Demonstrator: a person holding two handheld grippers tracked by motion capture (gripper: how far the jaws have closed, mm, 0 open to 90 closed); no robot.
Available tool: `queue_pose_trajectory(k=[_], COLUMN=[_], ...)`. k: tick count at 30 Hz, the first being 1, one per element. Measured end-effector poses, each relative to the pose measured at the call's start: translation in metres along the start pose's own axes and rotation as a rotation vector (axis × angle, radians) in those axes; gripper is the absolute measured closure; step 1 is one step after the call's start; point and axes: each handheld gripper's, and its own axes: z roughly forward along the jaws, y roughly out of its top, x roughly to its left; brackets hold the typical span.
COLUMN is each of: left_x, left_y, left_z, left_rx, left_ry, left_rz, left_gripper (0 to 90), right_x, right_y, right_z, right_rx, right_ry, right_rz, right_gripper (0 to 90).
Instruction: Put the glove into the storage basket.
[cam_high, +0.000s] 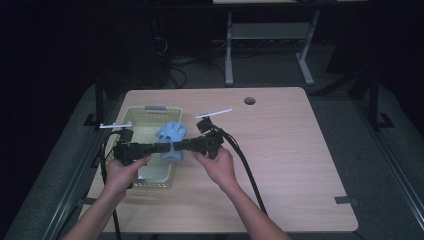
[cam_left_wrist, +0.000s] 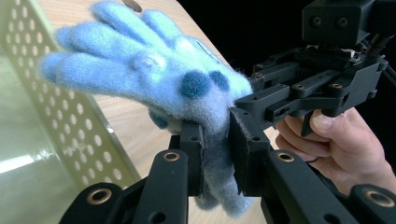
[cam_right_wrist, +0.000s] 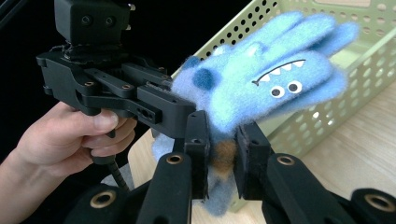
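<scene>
— Glove (cam_high: 171, 138), is it? Fluffy and blue, from the high view.

— Blue glove, yes, with a monster face on it: two round eyes and a toothed mouth show in the right gripper view (cam_right_wrist: 261, 88), and darker blue spots on its other side show in the left gripper view (cam_left_wrist: 154, 79).

— Where does it sit?

— It is held up between the two grippers, at the right edge of the pale green basket (cam_high: 131, 116), its fingers spread above the basket's rim. The basket stands on the left part of the wooden surface (cam_high: 280, 150).

— And the left gripper (cam_high: 165, 148)?

— Clenched on the glove. In its own view (cam_left_wrist: 215, 154) the two black jaws press the fuzzy cuff flat between their pads, and the glove's fingers fan out up and to the left, in front of the perforated basket wall (cam_left_wrist: 60, 116).

— The right gripper (cam_high: 175, 147)?

— Also grasping the glove, from the opposite side. In its own view (cam_right_wrist: 220, 158) the jaws squeeze the lower part of the glove, where a brownish patch shows in the gap between them.

— So the two grippers meet?

— Their jaws come nose to nose at the cuff; each view shows the other gripper just behind the glove, with a hand (cam_left_wrist: 327, 144) wrapped around its handle and a finger on the trigger.

— And the hands in the high view?

— The left hand (cam_high: 122, 172) is over the basket's near corner, the right hand (cam_high: 217, 165) over the bare surface just beside the basket, a black cable (cam_high: 247, 170) trailing back from its gripper.
</scene>
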Motion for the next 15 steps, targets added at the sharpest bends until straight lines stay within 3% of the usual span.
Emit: queue_pose_trajectory(k=[15], left_x=[0.012], left_y=[0.0], left_z=[-0.014], left_rx=[-0.014], left_ry=[0.019], left_rz=[-0.025], left_gripper=[76.6], right_x=[0.002], right_y=[0.007], right_z=[0.02], right_rx=[0.005], right_ry=[0.008], right_rz=[0.003], right_gripper=[77.6])
